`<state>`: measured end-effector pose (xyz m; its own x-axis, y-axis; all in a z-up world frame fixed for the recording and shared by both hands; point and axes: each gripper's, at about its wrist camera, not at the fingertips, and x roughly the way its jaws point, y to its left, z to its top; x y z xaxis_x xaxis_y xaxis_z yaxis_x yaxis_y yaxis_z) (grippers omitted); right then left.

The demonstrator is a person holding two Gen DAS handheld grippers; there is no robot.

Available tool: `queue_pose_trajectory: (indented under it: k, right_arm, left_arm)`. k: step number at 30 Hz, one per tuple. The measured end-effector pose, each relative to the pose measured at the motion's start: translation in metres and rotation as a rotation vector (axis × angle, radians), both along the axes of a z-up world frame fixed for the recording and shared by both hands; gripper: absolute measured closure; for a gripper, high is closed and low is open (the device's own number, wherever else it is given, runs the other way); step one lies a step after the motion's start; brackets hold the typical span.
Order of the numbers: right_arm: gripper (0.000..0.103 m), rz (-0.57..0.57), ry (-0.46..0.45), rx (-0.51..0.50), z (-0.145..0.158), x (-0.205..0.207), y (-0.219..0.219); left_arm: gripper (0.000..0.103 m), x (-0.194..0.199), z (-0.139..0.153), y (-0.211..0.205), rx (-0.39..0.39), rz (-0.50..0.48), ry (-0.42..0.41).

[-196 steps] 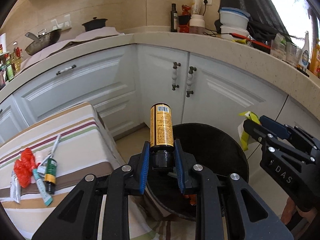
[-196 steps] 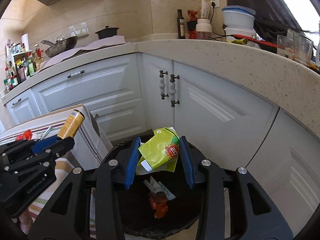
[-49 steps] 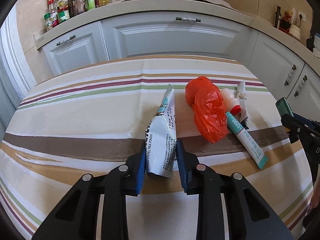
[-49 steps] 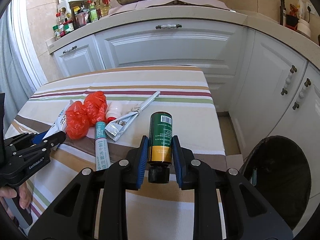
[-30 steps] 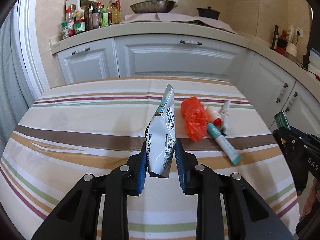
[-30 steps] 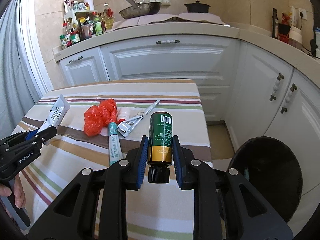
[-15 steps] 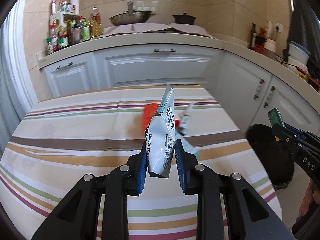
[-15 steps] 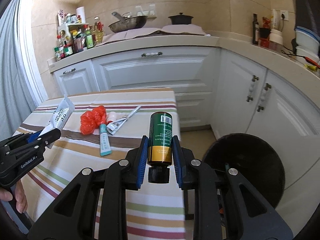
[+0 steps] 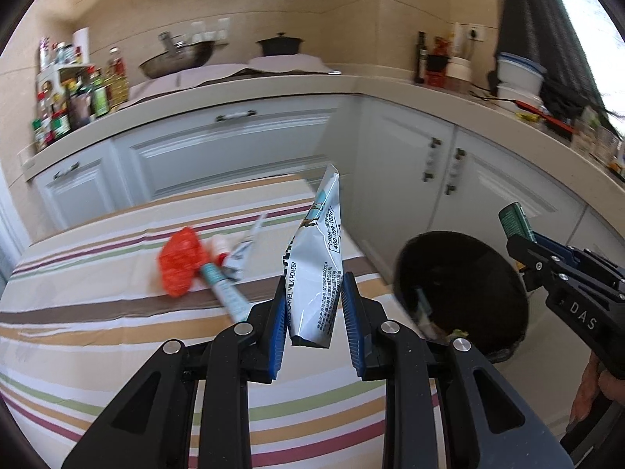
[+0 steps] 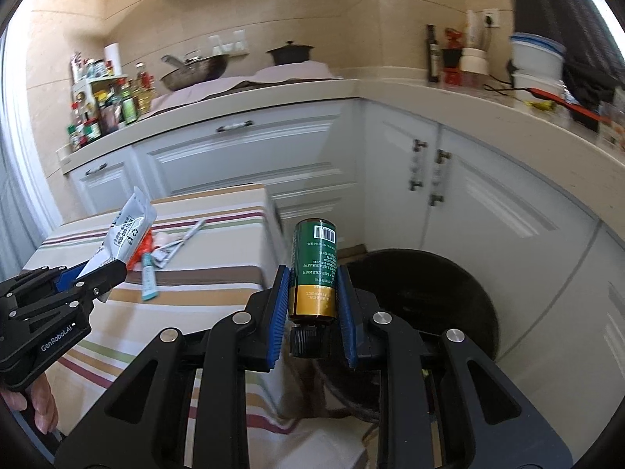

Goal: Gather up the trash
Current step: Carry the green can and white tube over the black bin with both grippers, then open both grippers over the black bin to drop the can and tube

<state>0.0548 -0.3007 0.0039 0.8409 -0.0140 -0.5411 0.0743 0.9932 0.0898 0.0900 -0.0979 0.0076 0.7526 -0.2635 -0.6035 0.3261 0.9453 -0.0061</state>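
My left gripper (image 9: pixel 314 305) is shut on a silver milk powder sachet (image 9: pixel 317 269), held upright above the striped table's right end. My right gripper (image 10: pixel 314 295) is shut on a green and gold bottle (image 10: pixel 315 269), cap toward me, held over the near rim of the black trash bin (image 10: pixel 449 285). The bin (image 9: pixel 461 273) stands on the floor right of the table, with some trash inside. A red plastic bag (image 9: pixel 179 260), a teal tube (image 9: pixel 224 293) and a silver wrapper (image 9: pixel 248 244) lie on the table. The left gripper with the sachet (image 10: pixel 125 234) shows in the right wrist view.
The striped tablecloth (image 9: pixel 97 336) covers the table. White cabinets (image 10: pixel 488 203) curve around behind the bin. The counter carries a wok (image 9: pixel 175 58), a black pot (image 9: pixel 279 45) and spice bottles (image 9: pixel 74 101).
Both grippers have swung right from the table toward the bin, each keeping its load. The bin is now closer and larger in both views.
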Motion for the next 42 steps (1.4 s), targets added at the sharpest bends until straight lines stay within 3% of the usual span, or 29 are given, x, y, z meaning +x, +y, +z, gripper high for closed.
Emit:
queue_pose_trajectory:
  k: [21,42]
  right_arm:
    - [0.079,-0.180,-0.015,-0.011,-0.009,-0.011,-0.091]
    - [0.079,-0.227,0.020,0.015,-0.038,0.017,-0.129]
  left_arm:
    - [0.076,0.007,-0.008,-0.112,0.007,-0.167,-0.023]
    - [0.075,0.031,-0.035,-0.168,0.060,-0.207,-0.016]
